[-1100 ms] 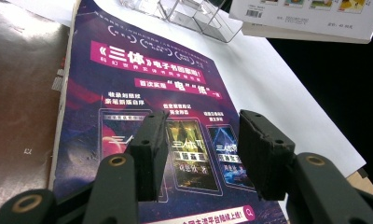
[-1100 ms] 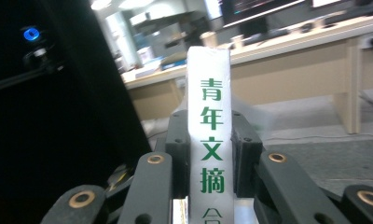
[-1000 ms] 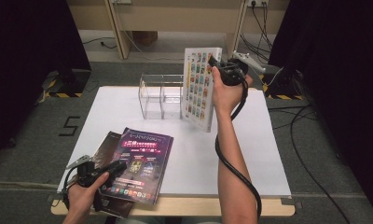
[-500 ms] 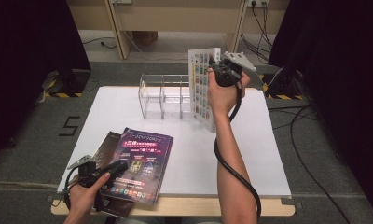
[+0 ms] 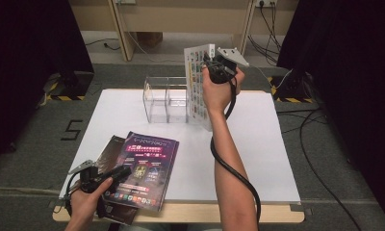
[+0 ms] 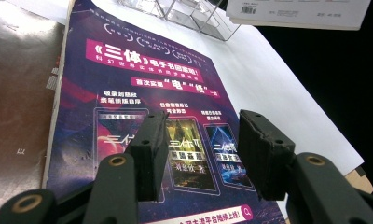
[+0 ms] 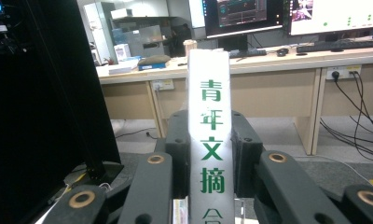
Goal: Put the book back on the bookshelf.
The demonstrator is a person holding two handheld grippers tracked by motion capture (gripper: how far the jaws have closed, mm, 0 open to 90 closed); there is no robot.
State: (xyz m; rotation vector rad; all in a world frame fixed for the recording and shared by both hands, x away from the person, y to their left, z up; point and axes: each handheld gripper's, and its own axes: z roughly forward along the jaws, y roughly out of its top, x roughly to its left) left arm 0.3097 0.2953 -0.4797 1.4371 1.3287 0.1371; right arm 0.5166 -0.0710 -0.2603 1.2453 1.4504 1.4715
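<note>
Nearest to the person, at the front-left edge of the white table [image 5: 258, 144], the left gripper [image 5: 114, 174] lies low over the purple magazine [image 5: 145, 168]; its jaws are spread, nothing between the pads, and I cannot tell if the tips touch the cover. Under this magazine a darker booklet [image 5: 111, 147] sticks out to the left; in the left gripper view it is a brown glossy sheet [image 6: 17, 93] beside the purple cover [image 6: 142, 93] — the high view gives only its edge. The left gripper view also makes the cover's print readable, which the high view does not.

Further back, mid-table, stands a clear acrylic rack [image 5: 165, 100] w/ two compartments I can count; it is empty as far as I see. Just right of it, touching or nearly touching its right side — I cannot tell which — is the white book [image 5: 200, 82], upright and raised, its lower corner near the table. The right gripper [image 5: 211, 65] pinches its top edge; the right gripper view shows both pads pressed on the white spine [image 7: 210, 140] w/ green characters.

The rack is the closest obstacle to the book; the right forearm [image 5: 229, 163] crosses the table in front.

Beyond, the right gripper view shows desks and monitors [image 7: 243, 16]; the high view shows carpet, cables and wooden legs [image 5: 121, 29].
</note>
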